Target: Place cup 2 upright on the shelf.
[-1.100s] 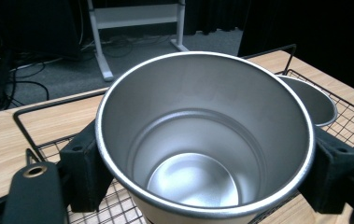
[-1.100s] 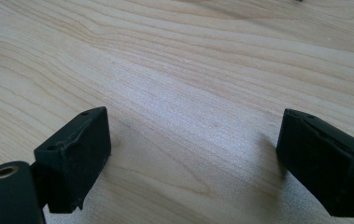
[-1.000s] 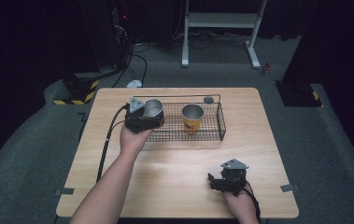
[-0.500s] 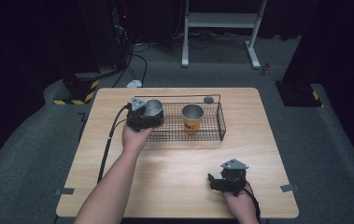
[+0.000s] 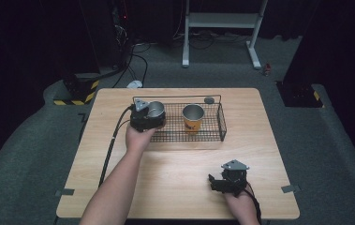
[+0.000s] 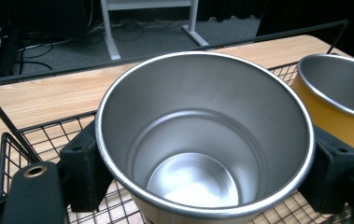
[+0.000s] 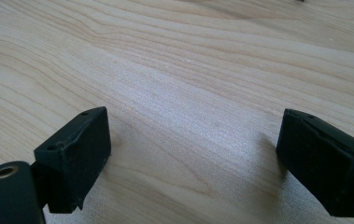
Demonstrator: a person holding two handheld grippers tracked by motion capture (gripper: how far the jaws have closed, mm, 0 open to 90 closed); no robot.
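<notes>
Left claw (image 5: 152,114) clamped on the steel cup (image 5: 155,109), left of centre in the high view, hanging upright over the wire basket's (image 5: 222,123) left end, probably to stand beside the yellow cup (image 5: 193,117); right claw (image 5: 218,182) wide apart, holding nothing, parked on the tabletop (image 5: 180,173), lower right

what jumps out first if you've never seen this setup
First, the shiny steel cup clamped in the left tool, held over the left end of the black wire basket. Beside it, an orange cup stands upright inside the basket. Near the table's front edge, the right tool rests open on bare wood, holding nothing.
</notes>
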